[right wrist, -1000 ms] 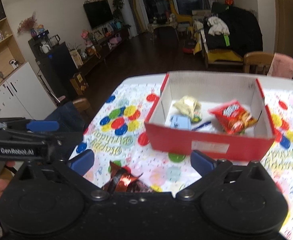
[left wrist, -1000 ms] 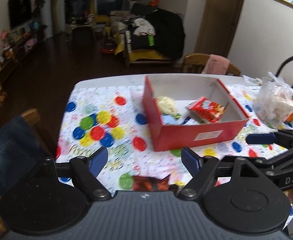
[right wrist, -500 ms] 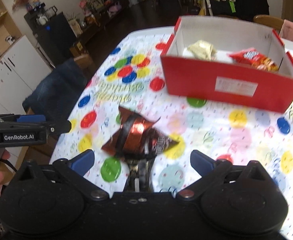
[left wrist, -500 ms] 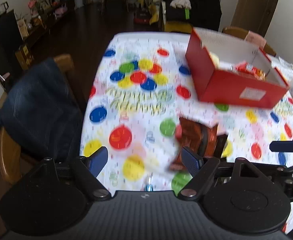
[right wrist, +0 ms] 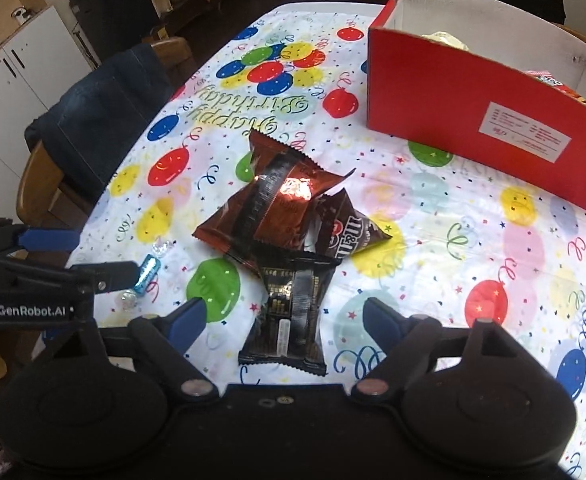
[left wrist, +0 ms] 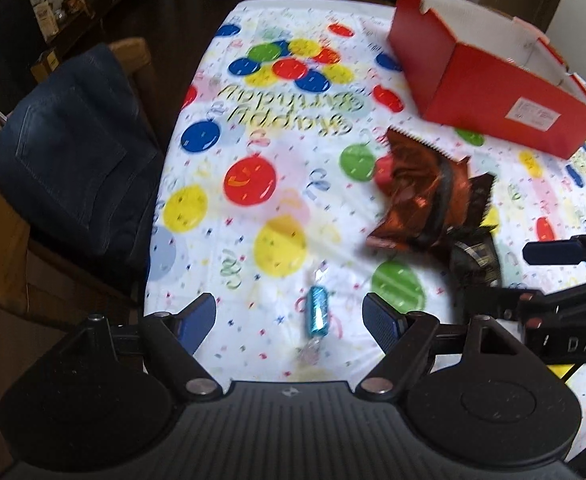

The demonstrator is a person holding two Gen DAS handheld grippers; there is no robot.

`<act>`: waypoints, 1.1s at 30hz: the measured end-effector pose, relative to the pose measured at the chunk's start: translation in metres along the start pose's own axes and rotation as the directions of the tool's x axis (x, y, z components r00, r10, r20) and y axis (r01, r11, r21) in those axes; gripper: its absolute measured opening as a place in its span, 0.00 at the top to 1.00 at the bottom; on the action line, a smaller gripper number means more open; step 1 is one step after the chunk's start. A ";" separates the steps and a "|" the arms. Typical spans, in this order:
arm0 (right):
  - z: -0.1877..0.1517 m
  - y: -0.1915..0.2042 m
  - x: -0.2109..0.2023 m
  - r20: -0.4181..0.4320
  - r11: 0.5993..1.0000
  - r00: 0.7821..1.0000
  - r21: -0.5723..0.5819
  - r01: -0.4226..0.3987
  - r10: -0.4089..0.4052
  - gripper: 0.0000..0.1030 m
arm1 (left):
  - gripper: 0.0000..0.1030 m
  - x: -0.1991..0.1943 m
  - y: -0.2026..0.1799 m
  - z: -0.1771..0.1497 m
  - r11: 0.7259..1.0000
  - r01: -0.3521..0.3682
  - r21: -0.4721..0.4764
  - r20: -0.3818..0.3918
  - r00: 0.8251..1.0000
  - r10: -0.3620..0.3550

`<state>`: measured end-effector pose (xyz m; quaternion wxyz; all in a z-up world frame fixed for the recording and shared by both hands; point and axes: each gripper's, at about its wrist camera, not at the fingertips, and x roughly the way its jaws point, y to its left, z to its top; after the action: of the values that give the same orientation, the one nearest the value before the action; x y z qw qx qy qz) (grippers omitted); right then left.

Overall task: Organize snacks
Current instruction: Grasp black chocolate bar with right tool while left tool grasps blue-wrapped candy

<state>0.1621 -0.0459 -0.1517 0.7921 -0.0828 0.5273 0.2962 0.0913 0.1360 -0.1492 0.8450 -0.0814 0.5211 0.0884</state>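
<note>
— Balloon-print tablecloth below me; right gripper closing, pads not yet touching the dark packet between them.

— Centre it first. Left?

— My left gripper gapes, empty, astride the blue candy. Red box waits beyond.

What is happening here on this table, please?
A person is tidying snacks into a red box at the far side of a party tablecloth, with one claw in each hand. The left claw is open above a small blue wrapped candy. The right claw is closing over a black snack packet, not yet gripping it. Behind that lie a brown M&M's bag and a shiny brown packet. Some snacks are already in the box.
</note>
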 end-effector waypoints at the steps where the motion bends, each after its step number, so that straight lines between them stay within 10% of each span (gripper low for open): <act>1: 0.001 0.000 0.003 -0.004 1.000 1.000 0.002 0.003 -0.003 0.24 | 0.22 0.002 0.002 -0.001 1.000 0.001 -0.006 -0.004 1.000 -0.001; 15: 0.004 -0.005 0.021 -0.039 0.999 0.999 0.034 -0.002 0.003 0.51 | 0.25 0.019 -0.002 0.001 0.999 0.047 0.016 -0.038 0.998 -0.047; 33: 0.004 -0.004 0.021 -0.050 1.000 0.999 0.027 0.007 -0.006 0.67 | 0.88 0.027 -0.019 -0.001 0.995 0.022 0.094 -0.047 0.999 -0.018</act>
<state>0.1728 -0.0391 -0.1695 0.7807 -0.0812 0.5504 0.2844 0.1066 0.1191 -0.1729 0.8365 -0.0487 0.5431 0.0534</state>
